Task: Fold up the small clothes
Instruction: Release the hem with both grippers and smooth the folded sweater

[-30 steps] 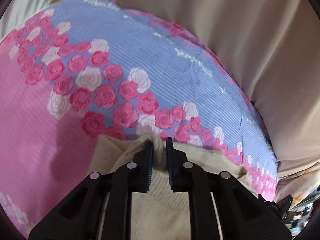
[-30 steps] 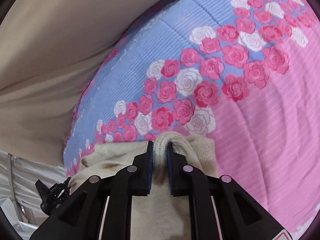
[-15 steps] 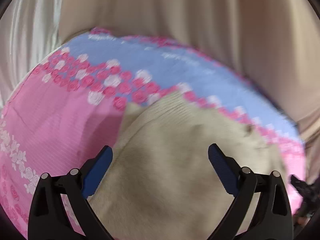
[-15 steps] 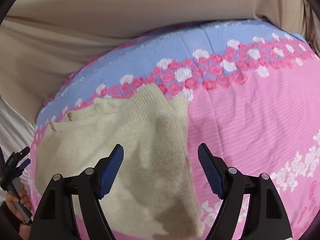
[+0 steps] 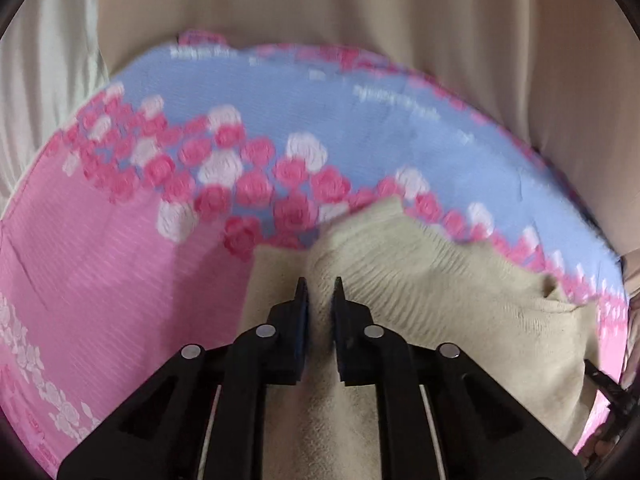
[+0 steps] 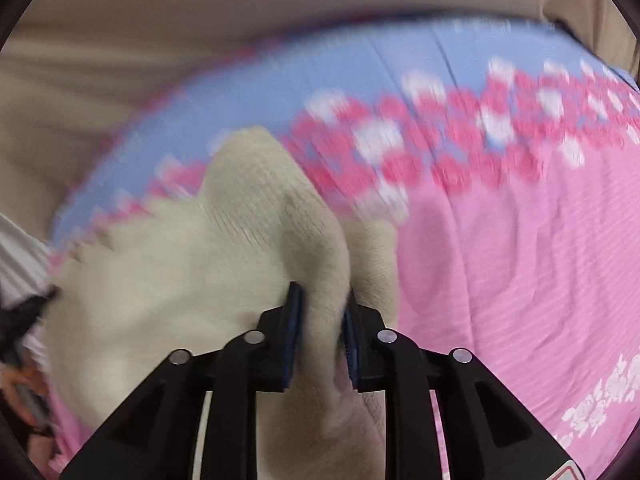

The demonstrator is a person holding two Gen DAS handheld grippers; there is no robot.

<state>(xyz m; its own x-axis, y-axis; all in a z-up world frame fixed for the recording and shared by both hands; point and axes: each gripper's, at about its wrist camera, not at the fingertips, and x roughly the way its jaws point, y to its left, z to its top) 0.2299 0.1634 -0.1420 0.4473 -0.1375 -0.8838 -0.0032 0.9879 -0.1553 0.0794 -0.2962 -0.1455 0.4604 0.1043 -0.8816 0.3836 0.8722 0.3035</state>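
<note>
- The left gripper point(image 5: 319, 300) was closing — its jaws had narrowed on a raised ridge of the cream knit garment point(image 5: 440, 304), and the pads seemed to be pinching that ridge, though blur made contact hard to judge.
- The right gripper point(image 6: 320, 312) was closing too, clamped on a thick bunched fold of the same garment, which bulged up between its pads.
- The rest of the knit spread away from both grippers, lying flat on the bedspread point(image 5: 100, 280).
- Farther off, the pink cloth gave way to a band of roses point(image 5: 224, 172) — then blue, then beige fabric point(image 5: 360, 12) behind the bed.
</note>
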